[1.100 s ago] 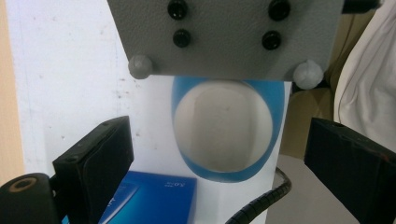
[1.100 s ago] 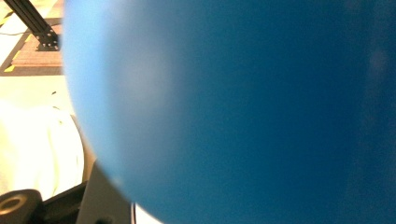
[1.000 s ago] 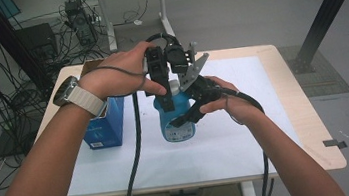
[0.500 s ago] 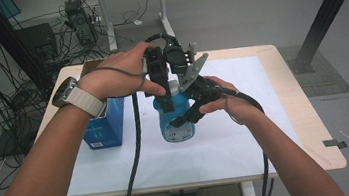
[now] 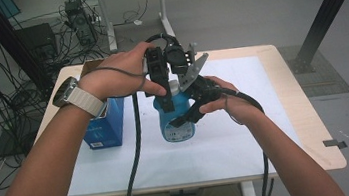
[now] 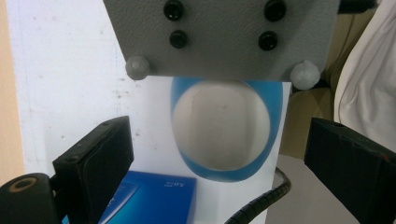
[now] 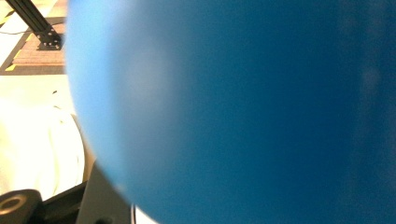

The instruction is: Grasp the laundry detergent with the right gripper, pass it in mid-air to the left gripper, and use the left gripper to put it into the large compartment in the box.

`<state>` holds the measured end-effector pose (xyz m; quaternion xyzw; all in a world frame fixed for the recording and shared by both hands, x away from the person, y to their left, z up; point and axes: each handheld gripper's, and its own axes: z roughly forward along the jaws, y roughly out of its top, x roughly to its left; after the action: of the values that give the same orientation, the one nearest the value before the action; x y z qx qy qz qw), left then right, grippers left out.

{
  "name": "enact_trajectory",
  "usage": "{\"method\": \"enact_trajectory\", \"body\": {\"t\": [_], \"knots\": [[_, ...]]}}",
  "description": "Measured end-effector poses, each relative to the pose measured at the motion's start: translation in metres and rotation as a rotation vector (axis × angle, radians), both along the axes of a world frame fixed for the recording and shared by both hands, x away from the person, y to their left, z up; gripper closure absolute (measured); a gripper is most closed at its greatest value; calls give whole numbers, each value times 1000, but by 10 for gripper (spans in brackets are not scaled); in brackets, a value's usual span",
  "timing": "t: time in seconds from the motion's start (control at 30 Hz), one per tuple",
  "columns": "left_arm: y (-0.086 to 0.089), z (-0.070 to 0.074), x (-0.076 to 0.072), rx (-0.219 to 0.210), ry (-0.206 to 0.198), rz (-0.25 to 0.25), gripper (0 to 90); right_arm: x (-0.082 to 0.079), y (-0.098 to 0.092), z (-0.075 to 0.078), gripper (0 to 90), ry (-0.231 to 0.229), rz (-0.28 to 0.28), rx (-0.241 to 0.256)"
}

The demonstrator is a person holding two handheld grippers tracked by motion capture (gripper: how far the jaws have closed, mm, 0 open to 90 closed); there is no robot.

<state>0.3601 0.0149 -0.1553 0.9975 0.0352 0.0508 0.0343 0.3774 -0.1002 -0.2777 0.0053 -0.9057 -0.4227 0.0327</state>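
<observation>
You held a two-jaw gripper in each hand over a white mat [image 5: 121, 172] on a light wooden table [image 5: 312, 126]. Between them stood a blue plastic bottle with a white cap and a pale label [image 5: 175, 120], upright on the mat.

Your left gripper [image 5: 162, 77] pointed straight down from above the bottle. Its own camera looked down on the white cap [image 6: 219, 128], ringed by the bottle's blue shoulder. The cap sat between the two black jaws and a little beyond their tips, nearer the jaw at the left of that view. The jaws stood wide apart, with a clear gap between each one and the cap, so they gripped nothing. The grey plate of the other gripper [image 6: 219, 37] crossed the top of that view, just past the cap.

Your right gripper [image 5: 189, 111] came in from the side, level with the bottle's body. In the high view one black jaw lay across the front of the bottle, touching it. The right gripper's camera was pressed so close that the bottle showed as a blur of blue [image 7: 243, 112]. I could not tell whether those jaws were clamped on the bottle or merely set around it.

A blue cardboard box [image 5: 102, 124] stood on the mat, out beyond the left gripper's jaws and apart from the bottle.
</observation>
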Motion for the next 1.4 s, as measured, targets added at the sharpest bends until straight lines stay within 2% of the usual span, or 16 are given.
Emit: {"method": "enact_trajectory", "body": {"t": [1.13, 1.37, 1.4], "knots": [[-1, -1, 2, -11, -3, -1, 85, 0, 1, 0, 433, 8, 9, 4], [-3, -4, 2, -13, 5, -4, 85, 0, 1, 1, 433, 2, 15, 7], [-4, -6, 2, -16, 7, -3, 85, 1, 2, 1, 433, -11, 30, 19]]}}
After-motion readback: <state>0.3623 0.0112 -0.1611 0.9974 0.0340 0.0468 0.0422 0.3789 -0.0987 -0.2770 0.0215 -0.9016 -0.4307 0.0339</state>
